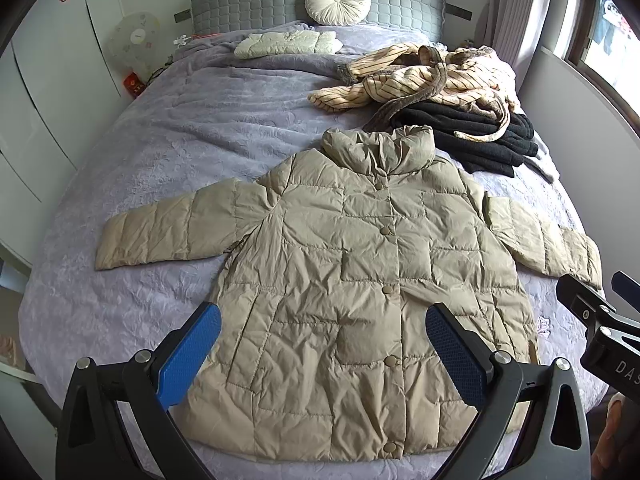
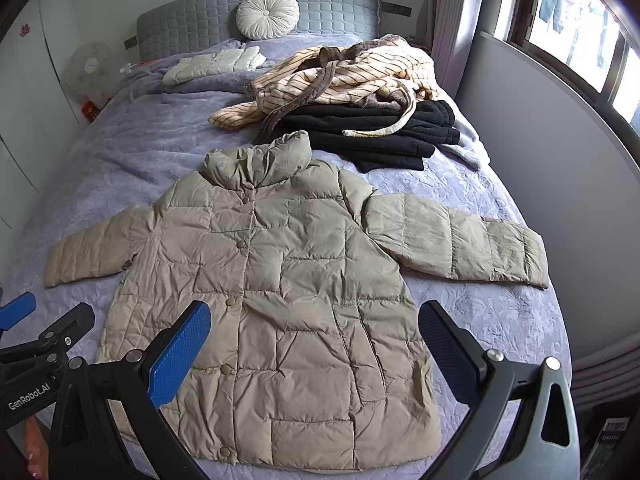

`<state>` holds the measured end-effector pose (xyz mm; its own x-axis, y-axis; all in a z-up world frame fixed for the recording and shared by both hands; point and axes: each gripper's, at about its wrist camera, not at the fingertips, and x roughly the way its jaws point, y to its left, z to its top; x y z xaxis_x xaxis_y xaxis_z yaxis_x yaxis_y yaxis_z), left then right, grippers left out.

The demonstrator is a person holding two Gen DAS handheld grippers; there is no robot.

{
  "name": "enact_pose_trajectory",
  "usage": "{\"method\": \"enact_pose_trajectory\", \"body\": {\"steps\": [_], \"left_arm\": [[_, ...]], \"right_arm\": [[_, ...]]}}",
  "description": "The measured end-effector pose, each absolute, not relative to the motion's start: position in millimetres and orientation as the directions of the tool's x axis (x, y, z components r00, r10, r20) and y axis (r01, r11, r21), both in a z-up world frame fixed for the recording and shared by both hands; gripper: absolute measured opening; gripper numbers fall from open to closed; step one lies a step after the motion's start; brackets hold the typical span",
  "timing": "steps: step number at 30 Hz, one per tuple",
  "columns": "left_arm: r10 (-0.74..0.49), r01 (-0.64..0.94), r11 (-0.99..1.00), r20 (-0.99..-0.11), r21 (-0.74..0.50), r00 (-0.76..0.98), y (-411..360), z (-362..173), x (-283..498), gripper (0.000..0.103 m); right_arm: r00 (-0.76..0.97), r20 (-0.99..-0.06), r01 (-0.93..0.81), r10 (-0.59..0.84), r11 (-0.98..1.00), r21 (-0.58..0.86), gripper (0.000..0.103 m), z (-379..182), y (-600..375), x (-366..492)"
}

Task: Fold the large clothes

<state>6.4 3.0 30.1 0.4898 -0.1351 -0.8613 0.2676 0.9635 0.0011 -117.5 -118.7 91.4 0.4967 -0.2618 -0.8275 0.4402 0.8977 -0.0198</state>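
fingers [image 1: 192,356] of the left gripper [image 1: 324,354] were spread wide, holding nothing, above the hem of the beige puffer jacket [image 1: 352,280]. fingers [image 2: 180,354] of the right gripper [image 2: 316,350] were likewise apart and empty over the same hem. the jacket lay flat, buttoned, front up on the purple bed [image 1: 160,152], both sleeves stretched out sideways. beyond the jacket's collar sat a striped robe [image 1: 420,76] piled on black folded clothes [image 1: 472,132]. farther beyond the jacket, a round cushion [image 1: 338,0] leaned on the grey headboard [image 1: 248,4].
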Motion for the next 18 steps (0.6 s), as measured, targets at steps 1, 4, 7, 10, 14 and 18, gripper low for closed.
{"method": "enact_pose_trajectory", "body": {"steps": [1,4,7,10,14,18], "left_arm": [[-0.135,0.267,0.964,-0.861,0.001,0.49,3.0,30.3,6.4,0.103],[-0.134,0.267,0.964,-0.862,0.001,0.489,3.0,30.0,6.4,0.103],[-0.136,0.268,0.963,-0.861,0.001,0.489,3.2,30.2,6.5,0.103],[-0.136,0.269,0.963,-0.862,0.001,0.489,3.4,30.0,6.5,0.103],[-0.136,0.27,0.963,-0.862,0.001,0.489,3.4,29.8,6.5,0.103],[-0.135,0.269,0.963,-0.862,0.001,0.489,3.4,30.0,6.6,0.103]], "right_arm": [[0.497,-0.828,0.44,-0.262,0.898,-0.019,0.103,90.8,-118.2,-117.6],[0.496,-0.828,0.441,-0.26,0.897,-0.018,0.103,90.4,-118.0,-117.5],[0.496,-0.828,0.441,-0.261,0.897,-0.018,0.103,90.1,-117.6,-117.6],[0.496,-0.828,0.44,-0.26,0.898,-0.018,0.103,90.4,-118.6,-117.6],[0.496,-0.829,0.441,-0.26,0.898,-0.018,0.103,90.5,-118.9,-117.6],[0.495,-0.829,0.441,-0.259,0.897,-0.017,0.103,90.4,-119.2,-117.5]]}}
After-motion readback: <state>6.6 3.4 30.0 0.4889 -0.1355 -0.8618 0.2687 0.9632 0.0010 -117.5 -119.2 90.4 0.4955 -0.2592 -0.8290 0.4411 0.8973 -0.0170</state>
